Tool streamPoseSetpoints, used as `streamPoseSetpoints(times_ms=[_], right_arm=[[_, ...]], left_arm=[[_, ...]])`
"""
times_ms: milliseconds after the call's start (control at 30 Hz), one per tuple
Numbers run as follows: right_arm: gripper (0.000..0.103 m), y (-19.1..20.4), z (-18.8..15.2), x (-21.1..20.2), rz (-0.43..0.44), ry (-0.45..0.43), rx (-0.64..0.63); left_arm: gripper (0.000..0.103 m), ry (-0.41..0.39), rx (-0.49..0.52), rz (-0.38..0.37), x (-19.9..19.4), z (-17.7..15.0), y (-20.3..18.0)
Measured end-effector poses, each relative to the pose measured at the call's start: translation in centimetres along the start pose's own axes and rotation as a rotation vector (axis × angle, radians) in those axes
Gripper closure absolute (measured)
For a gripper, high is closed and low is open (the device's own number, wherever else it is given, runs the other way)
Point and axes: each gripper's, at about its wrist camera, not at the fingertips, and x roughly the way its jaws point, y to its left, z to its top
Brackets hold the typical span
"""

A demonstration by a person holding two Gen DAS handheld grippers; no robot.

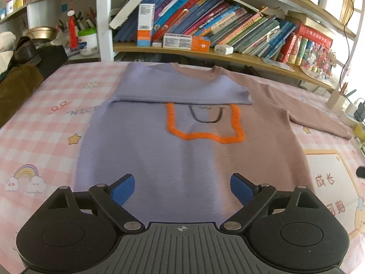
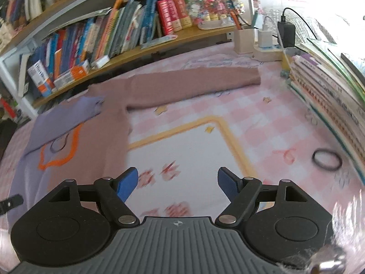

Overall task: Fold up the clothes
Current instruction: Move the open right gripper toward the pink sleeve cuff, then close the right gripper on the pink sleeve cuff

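Lying flat on the pink checked surface (image 2: 228,118), the sweater (image 1: 182,159) is seen with its lilac sleeve (image 1: 178,89) folded across the chest; the brown sleeve (image 2: 194,84) stretches sideways ahead of the right tool (image 2: 177,182), judged nearer; both it and the left tool (image 1: 182,188) are angled downward, fingers apart, empty.

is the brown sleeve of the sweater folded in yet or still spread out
Spread out: the brown sleeve lies straight across the pink checked cloth, while the purple sleeve is folded over the chest.
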Motion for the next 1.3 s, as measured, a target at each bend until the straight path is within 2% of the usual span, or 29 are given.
streamPoseSetpoints(times_ms=[333, 533, 633, 967, 1300], right_arm=[[0.028, -7.7, 6.1, 5.2, 0.040, 0.032, 0.001], [0.028, -10.2, 9.0, 8.6, 0.054, 0.069, 0.013], [0.028, -11.3, 10.2, 10.1, 0.072, 0.117, 0.080], [0.030, -12.3, 12.1, 11.8, 0.096, 0.149, 0.109], [0.032, -13.0, 14.0, 13.5, 0.091, 0.133, 0.167]], left_arm=[[0.010, 0.011, -0.038, 0.108, 0.1, -1.1, -6.4], [0.010, 0.046, -0.083, 0.193, -0.2, -2.3, -7.4], [0.010, 0.061, -0.101, 0.220, -0.4, -2.7, -7.8], [0.010, 0.074, -0.117, 0.252, -0.4, -3.1, -8.9], [0.010, 0.085, -0.116, 0.274, -0.9, -3.3, -9.0]])
